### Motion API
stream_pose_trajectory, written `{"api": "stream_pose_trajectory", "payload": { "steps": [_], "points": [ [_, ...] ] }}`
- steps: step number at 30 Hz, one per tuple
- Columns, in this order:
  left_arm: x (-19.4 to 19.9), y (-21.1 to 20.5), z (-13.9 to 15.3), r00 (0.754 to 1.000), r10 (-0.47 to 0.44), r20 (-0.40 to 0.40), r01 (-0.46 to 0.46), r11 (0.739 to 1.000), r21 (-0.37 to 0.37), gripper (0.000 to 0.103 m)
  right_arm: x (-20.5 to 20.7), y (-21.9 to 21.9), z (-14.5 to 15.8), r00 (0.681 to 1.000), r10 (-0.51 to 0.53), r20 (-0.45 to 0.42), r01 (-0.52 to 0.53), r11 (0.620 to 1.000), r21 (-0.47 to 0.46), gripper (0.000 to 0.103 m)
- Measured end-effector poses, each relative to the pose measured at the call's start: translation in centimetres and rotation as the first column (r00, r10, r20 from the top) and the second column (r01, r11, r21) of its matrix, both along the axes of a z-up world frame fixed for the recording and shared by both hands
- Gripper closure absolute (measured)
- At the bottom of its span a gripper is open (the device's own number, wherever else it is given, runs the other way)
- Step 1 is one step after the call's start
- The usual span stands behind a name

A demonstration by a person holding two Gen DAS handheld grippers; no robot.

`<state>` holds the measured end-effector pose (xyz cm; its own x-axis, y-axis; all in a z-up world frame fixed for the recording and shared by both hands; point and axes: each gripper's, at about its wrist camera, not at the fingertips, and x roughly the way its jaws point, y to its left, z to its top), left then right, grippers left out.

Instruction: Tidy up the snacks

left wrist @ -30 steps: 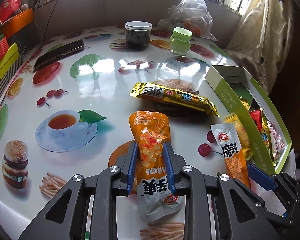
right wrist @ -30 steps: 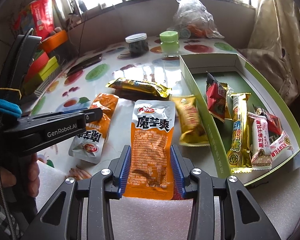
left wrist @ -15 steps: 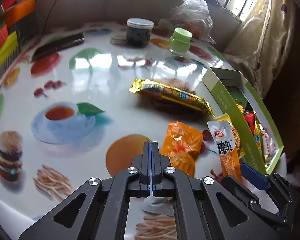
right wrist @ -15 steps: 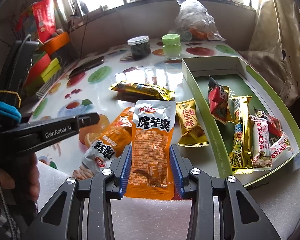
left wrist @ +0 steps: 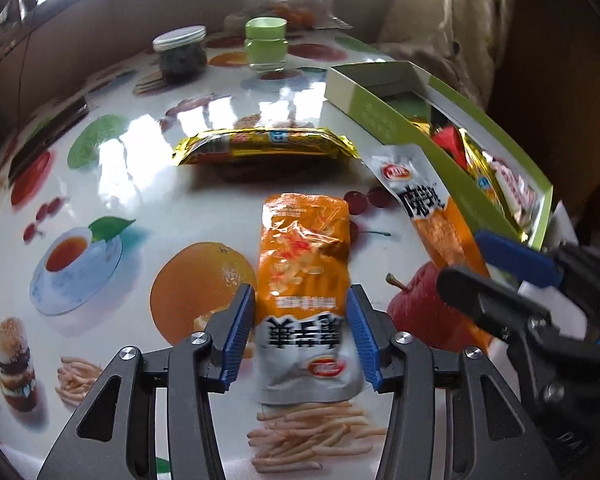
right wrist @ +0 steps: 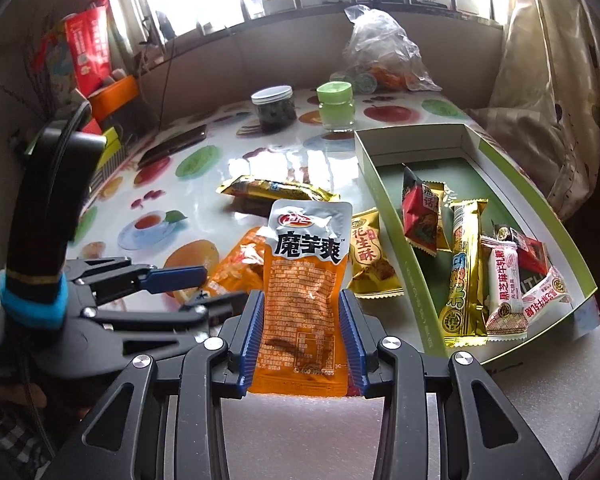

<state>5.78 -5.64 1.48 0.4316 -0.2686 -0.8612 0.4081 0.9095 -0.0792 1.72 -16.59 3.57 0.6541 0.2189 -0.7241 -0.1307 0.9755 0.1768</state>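
The left gripper (left wrist: pixel 302 336) has its jaws opening, with the orange chip pouch (left wrist: pixel 304 280) lying flat on the table (left wrist: pixel 140 168) between the blue pads (left wrist: pixel 238 336). A narrow gap shows on each side, so the pads are not pressing it. The right gripper (right wrist: pixel 302 340) is clamped across the lower part of the orange-and-silver pouch (right wrist: pixel 304 280), which stands up off the table ahead of the jaws.

Handling: both pouches are light, soft foil sachets. The film is glossy and likely slippery, and it crumples under pressure. Take hold across the narrow width near the sealed end, where the film is flat and the contents are thin. A grip on the puffed middle may crush the contents or let the pouch slide out.

The green tray (right wrist: pixel 384 184), to the right of and beyond the right gripper, already holds several wrapped snacks. A long gold bar (left wrist: pixel 266 146) lies ahead of the left gripper, and a gold peanut-crisp pack (right wrist: pixel 370 256) sits just right of the held pouch.

Visibility limits: the bottom edge of the chip pouch is blurred. The held pouch hides the table behind it. Pad contact on its rear face cannot be confirmed; it appears firm.
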Motion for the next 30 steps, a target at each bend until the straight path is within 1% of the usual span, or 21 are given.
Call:
{"api": "stream_pose_trajectory", "payload": {
  "steps": [2,6,9,11,12,16,23,30],
  "points": [
    [-0.1,-0.4,0.0,1.000,-0.019,0.010,0.019,0.999,0.026,0.051,0.0,0.0,0.0,1.000,-0.003,-0.002,0.003,1.000,0.000,0.067],
    [-0.2,-0.2,0.0,1.000,-0.011,0.015,0.010,1.000,0.026,0.051,0.0,-0.1,0.1,1.000,-0.007,-0.001,0.007,1.000,0.000,0.067],
    [-0.3,-0.1,0.0,1.000,0.001,0.030,-0.002,0.999,0.039,0.055,0.0,-0.1,0.1,1.000,-0.008,-0.003,0.008,1.000,0.000,0.067],
    [-0.3,0.1,-0.1,0.999,0.009,0.039,-0.010,0.999,0.037,0.059,-0.1,-0.1,0.1,1.000,-0.010,-0.004,0.010,1.000,-0.001,0.067],
    [-0.3,0.2,0.0,0.999,0.016,0.043,-0.018,0.999,0.038,0.063,-0.1,-0.1,0.1,1.000,-0.011,-0.005,0.011,1.000,-0.001,0.067],
    [-0.2,0.6,0.0,0.998,0.039,0.048,-0.040,0.999,0.023,0.067,-0.1,-0.1,0.1,1.000,-0.010,-0.006,0.010,1.000,-0.003,0.067],
    [-0.1,1.1,0.2,0.997,0.062,0.051,-0.062,0.998,-0.002,0.067,0.1,0.0,0.0,1.000,-0.007,-0.007,0.007,1.000,-0.005,0.067],
    [-0.3,1.6,1.8,0.994,0.078,0.081,-0.076,0.997,-0.023,0.067,0.5,0.3,0.6,1.000,-0.003,0.011,0.003,1.000,-0.003,0.067]
  ]
}}
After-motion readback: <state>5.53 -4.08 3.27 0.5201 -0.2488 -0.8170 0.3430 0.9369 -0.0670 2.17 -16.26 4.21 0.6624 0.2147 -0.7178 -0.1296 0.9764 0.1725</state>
